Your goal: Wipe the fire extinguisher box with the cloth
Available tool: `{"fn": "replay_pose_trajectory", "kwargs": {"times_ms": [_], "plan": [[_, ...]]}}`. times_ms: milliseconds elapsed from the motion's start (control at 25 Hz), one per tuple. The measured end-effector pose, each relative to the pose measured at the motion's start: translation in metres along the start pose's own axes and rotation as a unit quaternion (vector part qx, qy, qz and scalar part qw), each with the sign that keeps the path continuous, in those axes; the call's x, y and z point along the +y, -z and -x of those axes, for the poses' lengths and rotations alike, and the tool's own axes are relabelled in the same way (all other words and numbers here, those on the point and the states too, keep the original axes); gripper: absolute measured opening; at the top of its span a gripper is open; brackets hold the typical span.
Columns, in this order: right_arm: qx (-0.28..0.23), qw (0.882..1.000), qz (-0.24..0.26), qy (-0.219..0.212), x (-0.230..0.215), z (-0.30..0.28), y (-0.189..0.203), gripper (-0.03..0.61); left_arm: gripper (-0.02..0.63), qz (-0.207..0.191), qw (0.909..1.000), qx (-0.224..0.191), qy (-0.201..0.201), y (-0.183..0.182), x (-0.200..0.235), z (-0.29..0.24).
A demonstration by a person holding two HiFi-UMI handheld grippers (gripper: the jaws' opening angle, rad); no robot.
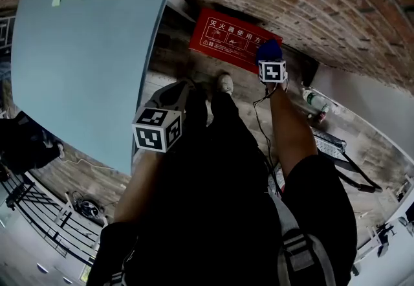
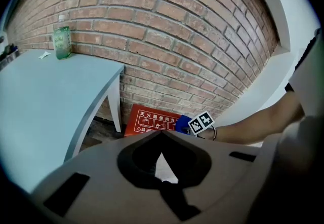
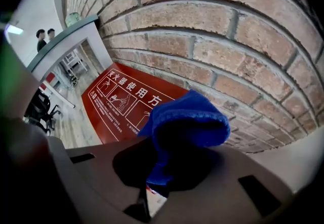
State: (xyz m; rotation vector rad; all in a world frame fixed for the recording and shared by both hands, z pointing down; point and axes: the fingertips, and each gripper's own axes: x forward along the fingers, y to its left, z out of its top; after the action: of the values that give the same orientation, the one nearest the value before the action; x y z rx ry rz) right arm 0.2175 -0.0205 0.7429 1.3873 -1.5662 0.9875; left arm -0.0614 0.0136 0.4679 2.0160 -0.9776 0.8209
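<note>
right gripper (image 1: 270, 61) pinches blue cloth (image 3: 187, 119) near fire extinguisher box (image 3: 121, 99); wipe looks unstarted; next press cloth on; left gripper (image 2: 161, 133) closed, empty

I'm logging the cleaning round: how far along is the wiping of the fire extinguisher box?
Done: the blue cloth is clamped in the right gripper. In hand: it is held at one end of the fire extinguisher box, by the brick wall; contact cannot be told. To do: the wiping itself; no wiped patch shows. The left gripper is shut, empty, back from the box.
</note>
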Motion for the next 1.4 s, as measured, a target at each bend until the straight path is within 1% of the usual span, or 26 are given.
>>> {"fn": "replay_pose_trajectory", "kwargs": {"times_ms": [120,320,400,560,680,800,880,960,1080,1240,1400], "plan": [[-0.004,1.000,-0.022,0.012,-0.003,0.010,0.011,0.046,-0.003,-0.005,1.0000,0.002,0.003,-0.002,-0.001,-0.002],[-0.008,0.996,-0.082,0.020,-0.001,0.017,0.041,0.046,-0.003,-0.008,0.9999,0.007,0.006,-0.002,0.003,-0.003],[-0.010,0.995,-0.098,0.021,0.004,0.020,0.050,0.046,-0.003,-0.007,0.9999,0.007,0.007,-0.003,0.004,-0.003],[-0.016,0.993,-0.108,0.038,0.007,0.021,0.053,0.046,-0.003,-0.009,0.9999,0.009,0.010,-0.004,0.008,-0.003],[-0.018,0.993,-0.103,0.061,0.009,0.020,0.051,0.046,-0.003,-0.007,0.9998,0.012,0.012,-0.001,0.013,-0.003],[-0.028,0.993,-0.097,0.068,0.018,0.016,0.048,0.046,-0.003,-0.004,0.9998,0.016,0.015,0.004,0.017,-0.002],[-0.032,0.993,-0.097,0.061,0.031,0.015,0.041,0.046,-0.003,-0.003,0.9997,0.017,0.016,0.007,0.021,-0.001],[-0.033,0.994,-0.092,0.046,0.050,0.010,0.032,0.046,-0.002,0.000,0.9997,0.018,0.015,0.010,0.028,0.002],[-0.035,0.996,-0.075,0.016,0.089,-0.003,0.014,0.046,-0.003,0.003,0.9998,0.019,0.011,0.014,0.042,0.007],[-0.040,0.998,-0.049,-0.004,0.139,-0.024,-0.015,0.046,-0.003,0.008,0.9997,0.021,0.005,0.017,0.064,0.018],[-0.052,0.998,-0.015,-0.036,0.192,-0.035,-0.051,0.046,-0.003,0.013,0.9996,0.025,-0.002,0.026,0.088,0.028]]}}
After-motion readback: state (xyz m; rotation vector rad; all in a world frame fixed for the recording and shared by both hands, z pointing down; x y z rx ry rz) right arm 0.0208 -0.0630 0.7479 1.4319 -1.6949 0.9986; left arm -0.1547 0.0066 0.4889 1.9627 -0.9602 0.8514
